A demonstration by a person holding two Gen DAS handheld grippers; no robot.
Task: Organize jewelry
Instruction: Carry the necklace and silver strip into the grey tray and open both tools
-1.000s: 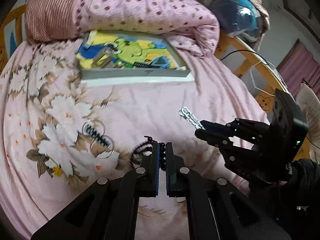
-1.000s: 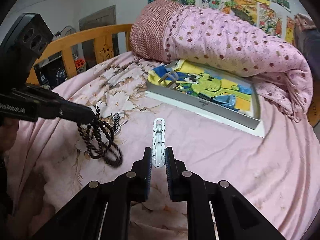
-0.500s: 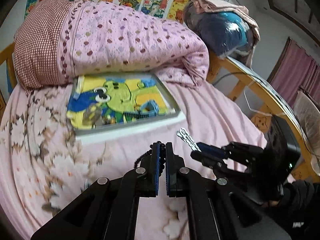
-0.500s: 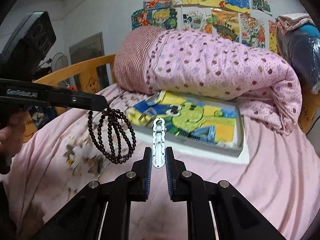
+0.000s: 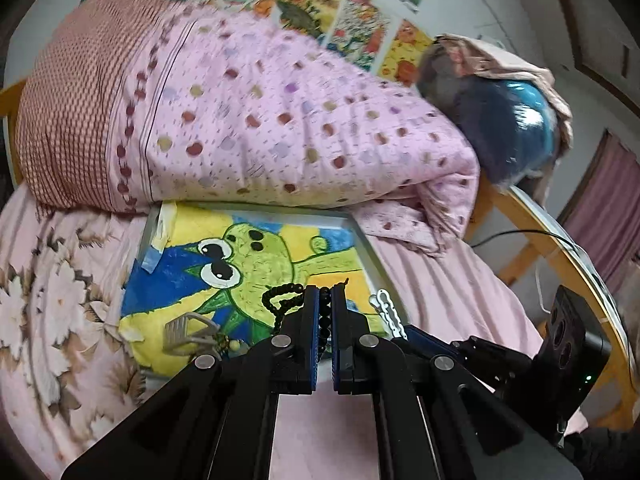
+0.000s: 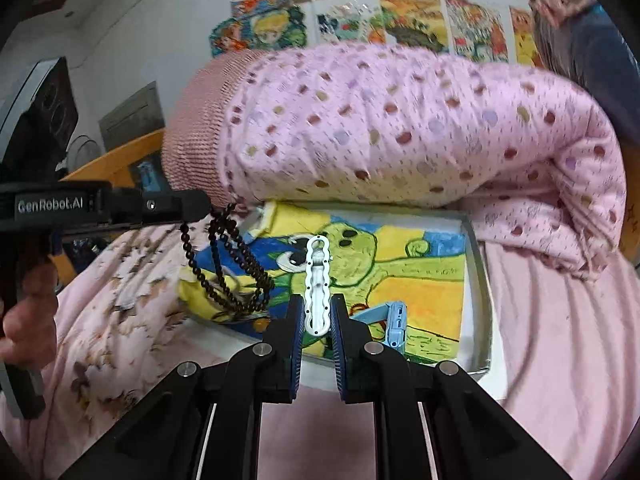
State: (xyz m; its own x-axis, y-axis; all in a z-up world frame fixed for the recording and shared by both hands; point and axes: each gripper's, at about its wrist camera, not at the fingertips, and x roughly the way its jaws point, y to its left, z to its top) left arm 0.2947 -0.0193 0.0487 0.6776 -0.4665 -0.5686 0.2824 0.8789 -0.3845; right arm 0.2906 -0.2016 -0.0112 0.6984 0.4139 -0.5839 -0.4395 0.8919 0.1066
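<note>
My left gripper (image 5: pixel 325 292) is shut on a black bead string (image 5: pixel 284 296), which hangs in loops over the left end of the tray in the right wrist view (image 6: pixel 236 268). My right gripper (image 6: pixel 317 304) is shut on a white hair clip (image 6: pixel 317 280), also seen in the left wrist view (image 5: pixel 388 312). Both are held above a shallow grey tray (image 6: pixel 478 280) lined with a frog picture (image 5: pixel 256 264). A grey clip (image 5: pixel 188 330) and a light blue clip (image 6: pixel 394 320) lie in the tray.
A rolled pink dotted quilt (image 5: pixel 280 120) lies right behind the tray on the pink floral bedsheet (image 5: pixel 48 312). A wooden bed rail (image 5: pixel 560 256) runs along the right. Posters (image 6: pixel 360 12) cover the wall.
Both grippers have lifted off the bedsheet and moved forward to over the tray, carrying the bead string and the white clip. The tray is now much closer.
</note>
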